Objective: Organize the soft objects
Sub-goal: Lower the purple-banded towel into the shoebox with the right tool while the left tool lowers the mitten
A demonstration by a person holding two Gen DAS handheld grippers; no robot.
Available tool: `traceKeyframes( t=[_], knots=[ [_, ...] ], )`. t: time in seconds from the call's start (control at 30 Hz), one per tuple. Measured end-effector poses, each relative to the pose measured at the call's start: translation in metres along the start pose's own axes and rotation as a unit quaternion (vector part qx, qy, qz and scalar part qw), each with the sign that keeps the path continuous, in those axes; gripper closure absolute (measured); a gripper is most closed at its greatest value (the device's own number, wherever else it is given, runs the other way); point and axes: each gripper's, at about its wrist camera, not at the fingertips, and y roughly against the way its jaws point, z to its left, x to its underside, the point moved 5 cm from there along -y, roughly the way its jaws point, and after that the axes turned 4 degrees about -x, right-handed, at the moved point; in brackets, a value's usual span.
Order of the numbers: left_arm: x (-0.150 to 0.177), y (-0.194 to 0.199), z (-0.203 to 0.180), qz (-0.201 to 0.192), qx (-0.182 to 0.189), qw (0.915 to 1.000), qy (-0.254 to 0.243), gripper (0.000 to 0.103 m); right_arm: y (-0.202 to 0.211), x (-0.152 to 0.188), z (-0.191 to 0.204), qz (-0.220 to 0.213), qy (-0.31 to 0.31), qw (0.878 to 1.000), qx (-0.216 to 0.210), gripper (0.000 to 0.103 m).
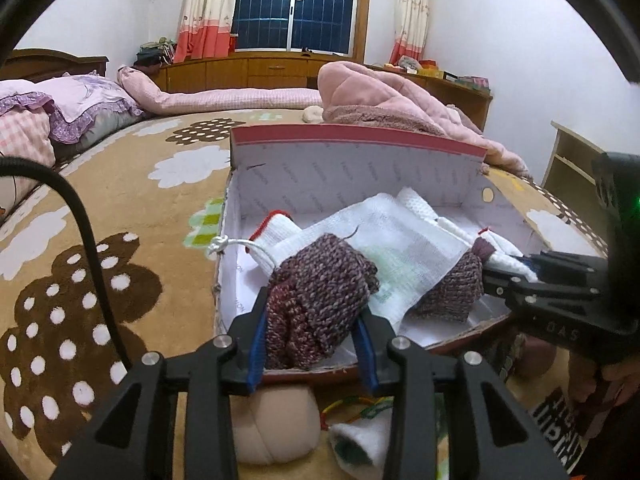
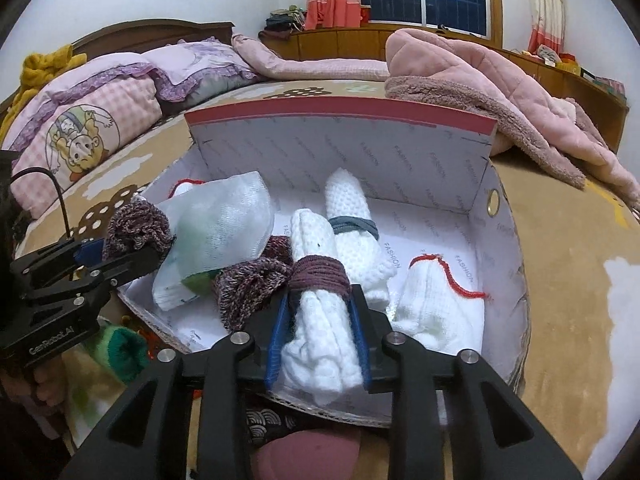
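Both grippers reach over the near wall of the open white-lined cardboard box [image 2: 400, 168] on the bed. Left gripper [image 1: 316, 320] is partly open around a maroon knitted bundle [image 1: 320, 292]; right gripper [image 2: 320, 332] is narrowly open around a white waffle-cloth roll tied with maroon yarn [image 2: 316, 320], both lying at the box's near edge.

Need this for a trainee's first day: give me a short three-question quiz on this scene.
1. True or false: the left claw has a white towel between its fingers.
2. What binds the white roll between the right claw's fingers? A red yarn, B purple yarn, C grey band.
3. What does the box stand on?

Key: 1 false, it is a purple knit piece. 2 B. 3 the brown blanket on the bed.
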Motion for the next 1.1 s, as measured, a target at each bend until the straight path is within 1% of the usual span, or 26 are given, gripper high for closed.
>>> traceKeyframes(
  t=[0.07,0.13,0.43,0.47,0.5,0.57,0.6,0.63,0.67,0.7,0.77,0.87,0.97,1.07,1.1],
  knots=[
    [0.001,0.001,-0.001,-0.003,-0.003,1.0,-0.003,0.059,-0.001,0.0,0.001,0.001,0.001,1.0,0.003,0.07],
    [0.001,0.0,0.0,-0.002,-0.007,1.0,0.001,0.057,-0.002,0.0,0.001,0.002,0.003,1.0,0.006,0.068],
    [0.004,0.001,-0.002,-0.007,-0.016,0.9999,0.0,0.055,-0.002,0.0,0.001,0.001,0.005,1.0,0.01,0.065],
    [0.004,0.002,-0.002,-0.007,-0.016,0.9998,0.0,0.055,-0.001,0.0,0.001,0.0,0.007,1.0,0.015,0.064],
    [0.004,0.002,-0.002,-0.007,-0.016,0.9998,0.001,0.055,-0.001,0.0,0.001,-0.002,0.007,1.0,0.024,0.058],
    [0.004,0.002,-0.002,-0.007,-0.017,0.9998,0.001,0.055,0.001,0.0,0.002,-0.007,0.008,0.999,0.034,0.053],
    [0.004,0.001,-0.002,-0.008,-0.017,0.9998,0.001,0.055,0.003,-0.001,0.003,-0.01,0.01,0.999,0.036,0.048],
    [0.004,0.001,-0.002,-0.008,-0.017,0.9998,0.001,0.055,0.004,-0.001,0.004,-0.015,0.014,0.999,0.041,0.045],
    [0.004,0.001,-0.002,-0.007,-0.017,0.9998,0.001,0.055,0.007,-0.002,0.005,-0.021,0.02,0.999,0.046,0.039],
    [0.004,0.001,-0.002,-0.008,-0.017,0.9998,0.001,0.055,0.01,-0.002,0.008,-0.027,0.027,0.998,0.05,0.03],
    [0.004,0.001,-0.002,-0.007,-0.016,0.9998,0.002,0.055,0.014,-0.003,0.012,-0.04,0.041,0.997,0.057,0.021],
    [0.004,0.001,-0.001,-0.007,-0.016,0.9998,0.002,0.055,0.02,-0.004,0.015,-0.053,0.049,0.995,0.069,0.02],
    [0.003,0.002,0.0,-0.004,-0.014,0.9999,0.005,0.053,0.024,-0.005,0.013,-0.06,0.044,0.995,0.073,0.019],
    [-0.001,0.004,0.001,-0.003,0.001,0.9999,0.01,0.041,0.031,-0.007,0.008,-0.07,0.032,0.994,0.074,0.017],
    [-0.002,0.005,0.0,-0.002,0.008,0.9999,0.012,0.035,0.033,-0.007,0.007,-0.074,0.029,0.994,0.074,0.016]
  ],
)
